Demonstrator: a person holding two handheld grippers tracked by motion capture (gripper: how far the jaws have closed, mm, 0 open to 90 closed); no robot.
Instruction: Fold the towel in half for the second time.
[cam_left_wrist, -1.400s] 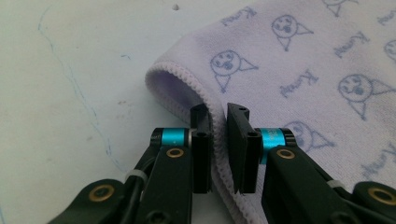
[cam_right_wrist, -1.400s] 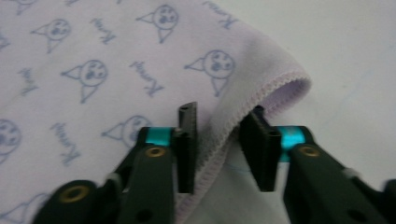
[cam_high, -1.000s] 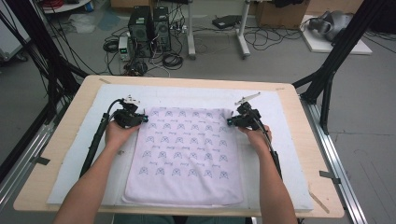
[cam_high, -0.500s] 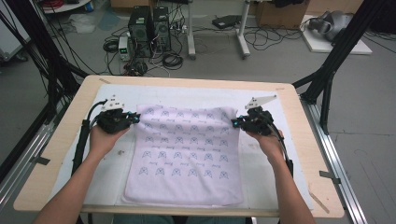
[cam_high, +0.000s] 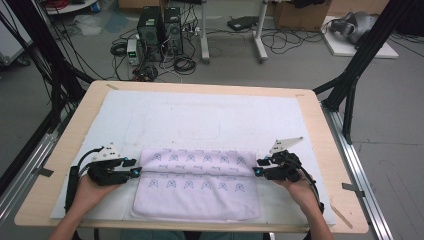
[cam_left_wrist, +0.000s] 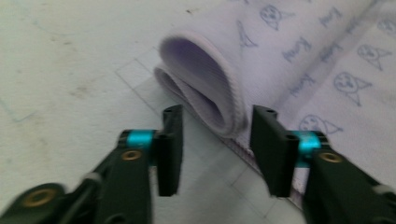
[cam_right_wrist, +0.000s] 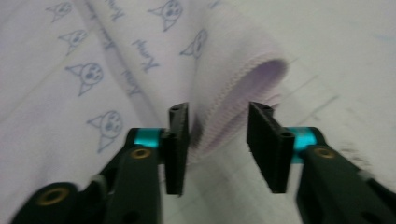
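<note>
Far edge of the lilac towel (cam_high: 197, 187) now lies folded toward the near edge on the white mat (cam_high: 200, 120), and left gripper (cam_high: 131, 171) and right gripper (cam_high: 258, 171), jaws just opened, straddle the fold's ends without pinching—fold looks released.

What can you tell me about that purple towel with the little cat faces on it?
The towel is pale lilac terry-like cloth printed with small blue cat faces and script, with stitched hems. Its far edge is folded over toward the person, leaving a rolled, open loop at each end. It lies flat on the white mat. Both grippers' fingers have just been opening; they stand apart around the fold's ends.
</note>
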